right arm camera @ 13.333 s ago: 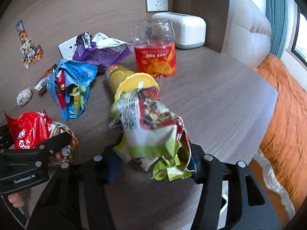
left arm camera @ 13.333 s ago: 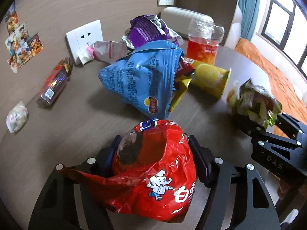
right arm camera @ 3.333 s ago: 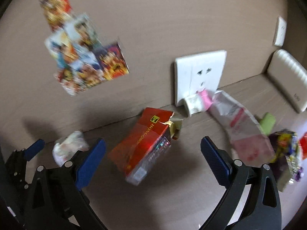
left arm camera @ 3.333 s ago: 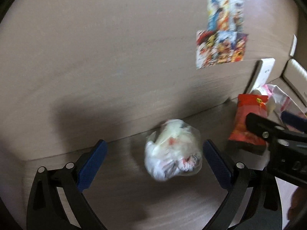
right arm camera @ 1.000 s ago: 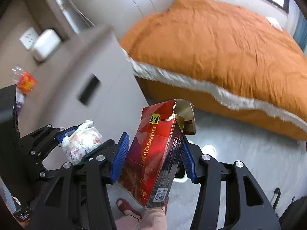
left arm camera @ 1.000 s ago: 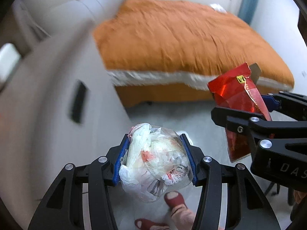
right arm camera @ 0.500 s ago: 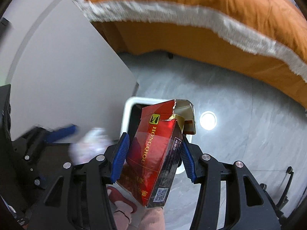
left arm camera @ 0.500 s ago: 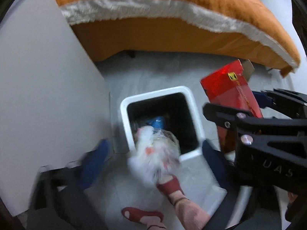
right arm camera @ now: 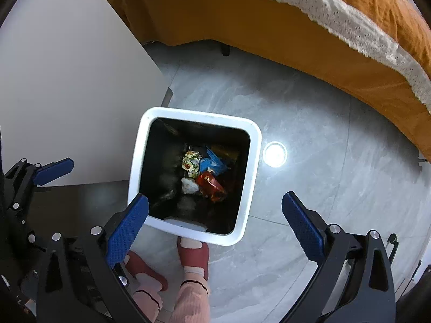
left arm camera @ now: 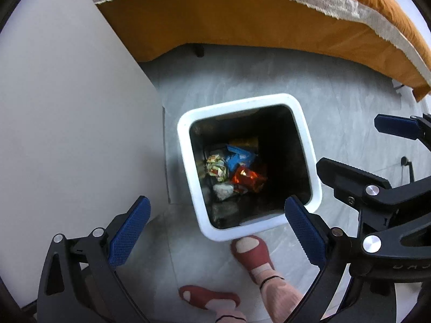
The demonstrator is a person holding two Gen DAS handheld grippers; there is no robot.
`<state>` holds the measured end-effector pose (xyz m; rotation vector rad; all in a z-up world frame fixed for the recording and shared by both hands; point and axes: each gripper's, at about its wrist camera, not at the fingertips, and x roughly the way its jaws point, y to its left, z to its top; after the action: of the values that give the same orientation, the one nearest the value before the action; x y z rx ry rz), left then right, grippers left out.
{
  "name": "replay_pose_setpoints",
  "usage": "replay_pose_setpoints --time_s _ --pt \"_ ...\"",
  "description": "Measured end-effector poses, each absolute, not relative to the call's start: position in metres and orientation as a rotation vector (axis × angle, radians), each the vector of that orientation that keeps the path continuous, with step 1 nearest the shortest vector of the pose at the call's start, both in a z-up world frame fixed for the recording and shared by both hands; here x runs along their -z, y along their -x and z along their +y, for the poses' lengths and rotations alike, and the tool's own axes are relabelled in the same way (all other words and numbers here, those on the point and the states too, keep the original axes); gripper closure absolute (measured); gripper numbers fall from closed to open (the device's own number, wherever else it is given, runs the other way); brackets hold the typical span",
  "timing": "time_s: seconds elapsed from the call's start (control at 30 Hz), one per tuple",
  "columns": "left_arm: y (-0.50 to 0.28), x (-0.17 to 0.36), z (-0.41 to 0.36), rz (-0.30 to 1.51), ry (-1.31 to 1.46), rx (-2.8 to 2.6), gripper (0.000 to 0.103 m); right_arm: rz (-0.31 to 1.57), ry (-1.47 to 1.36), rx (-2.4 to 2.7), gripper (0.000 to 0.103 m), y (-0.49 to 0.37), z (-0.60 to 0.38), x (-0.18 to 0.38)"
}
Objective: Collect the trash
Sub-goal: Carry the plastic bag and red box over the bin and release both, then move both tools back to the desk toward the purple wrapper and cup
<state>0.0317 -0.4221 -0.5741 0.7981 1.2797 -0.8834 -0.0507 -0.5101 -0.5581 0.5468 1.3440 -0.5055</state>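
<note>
Below, left wrist view: left gripper, jaws spread wide, empty, above a white bin on the floor. Trash at the bin's bottom: red pack, blue wrapper, crumpled wad, white bag. All look light, soft, crushable; pinch any across its bulk. Right gripper at far right, jaws apart.

Right wrist view: right gripper, jaws spread, empty, over the same bin; bed beyond.
</note>
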Motion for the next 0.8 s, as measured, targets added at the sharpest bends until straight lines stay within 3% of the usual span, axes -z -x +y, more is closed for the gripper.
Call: replay_pose_setpoints --time_s 0.37,0.8 --pt "-0.029 0.486 -0.416 1.209 -0.699 0.881 0.005 1.254 -0.522 0.498 0.004 0.061 -0.503 0.473" --pt "-0.023 0.271 -0.362 0.95 -0.436 0.847 0.005 0.89 -0.434 0.487 0.004 0.077 -0.47 0.264"
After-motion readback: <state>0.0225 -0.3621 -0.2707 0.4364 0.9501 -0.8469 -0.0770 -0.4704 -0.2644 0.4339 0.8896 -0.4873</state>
